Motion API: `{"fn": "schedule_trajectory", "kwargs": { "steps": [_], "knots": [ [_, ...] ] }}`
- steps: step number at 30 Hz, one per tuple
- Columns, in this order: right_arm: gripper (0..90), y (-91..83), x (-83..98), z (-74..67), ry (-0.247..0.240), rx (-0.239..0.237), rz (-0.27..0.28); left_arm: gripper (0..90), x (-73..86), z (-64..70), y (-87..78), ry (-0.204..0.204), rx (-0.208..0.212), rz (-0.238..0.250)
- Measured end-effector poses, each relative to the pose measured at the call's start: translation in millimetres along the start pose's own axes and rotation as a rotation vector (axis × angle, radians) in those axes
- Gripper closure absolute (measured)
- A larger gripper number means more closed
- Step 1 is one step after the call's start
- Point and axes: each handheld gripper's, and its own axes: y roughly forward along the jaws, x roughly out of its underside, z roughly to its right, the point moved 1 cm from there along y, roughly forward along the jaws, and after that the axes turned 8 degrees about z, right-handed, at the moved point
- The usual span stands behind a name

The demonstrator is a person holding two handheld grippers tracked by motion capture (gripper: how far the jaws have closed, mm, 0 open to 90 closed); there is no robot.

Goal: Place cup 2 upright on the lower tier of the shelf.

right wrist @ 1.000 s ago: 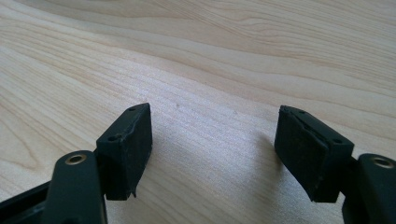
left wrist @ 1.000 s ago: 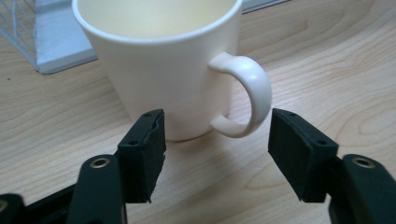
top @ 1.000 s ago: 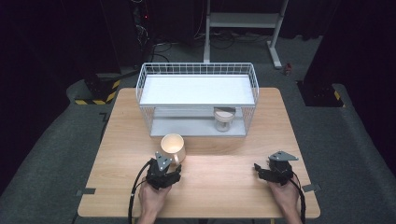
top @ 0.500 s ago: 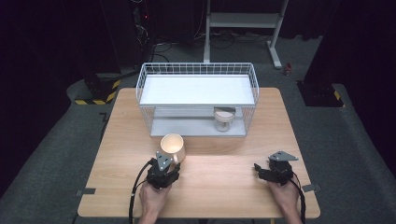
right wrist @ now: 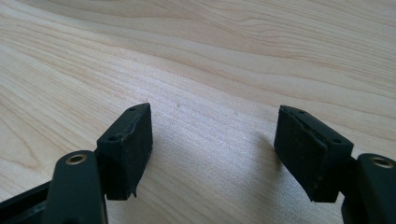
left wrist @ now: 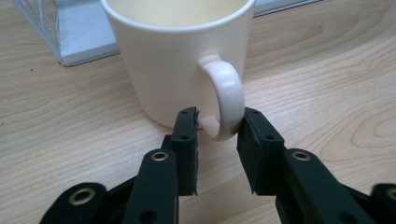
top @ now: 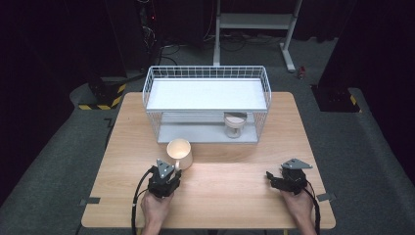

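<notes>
The left gripper (left wrist: 217,125) sits low over the table (top: 230,200), level with the tabletop, and its jaws have just been closing around the handle (left wrist: 232,93) of a cream ceramic mug (left wrist: 177,60). The handle's lower curve lies between the pads. The right-hand pad touches its outer edge, while the other pad seems a sliver short of the inner side, so the grip looks nearly made but not yet clamped.

The mug stands upright and apparently empty on the near-left part of the table, just in front of the white wire rack (top: 205,71), with its handle turned toward the person. In the high view a second cup-like vessel (top: 235,125) sits on the rack's lower shelf, further right. The right gripper (right wrist: 212,140) rests well apart at the near right, with its jaws spread over bare wood and nothing between them.

The mug is probably stiff, glazed, fairly heavy for its size, and breakable if knocked or dropped. The smooth, rounded handle is a narrow hold and could slip or swing in the pads. A pinch higher up the loop, close to the body, should swing less than one at the bottom curve. The lift will likely need to be slow and upright to keep clear of the rack's front edge.
</notes>
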Motion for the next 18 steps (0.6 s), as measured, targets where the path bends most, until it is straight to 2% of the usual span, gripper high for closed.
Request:
{"fn": "schedule_trajectory", "kwargs": {
  "steps": [4,10,18],
  "knots": [
    [28.2,0.1,0.0,0.1,-0.004,0.001,0.002,70.6,-0.4,-0.6,2.2,-0.008,-0.002,0.0],
    [28.2,0.0,0.1,-0.2,-0.004,0.003,0.002,77.9,-0.5,-4.3,3.2,-0.012,-0.008,0.0],
    [28.2,0.0,0.1,-0.2,-0.009,0.004,0.003,73.3,-2.2,-9.6,7.8,-0.024,-0.033,0.001]
  ]
}}
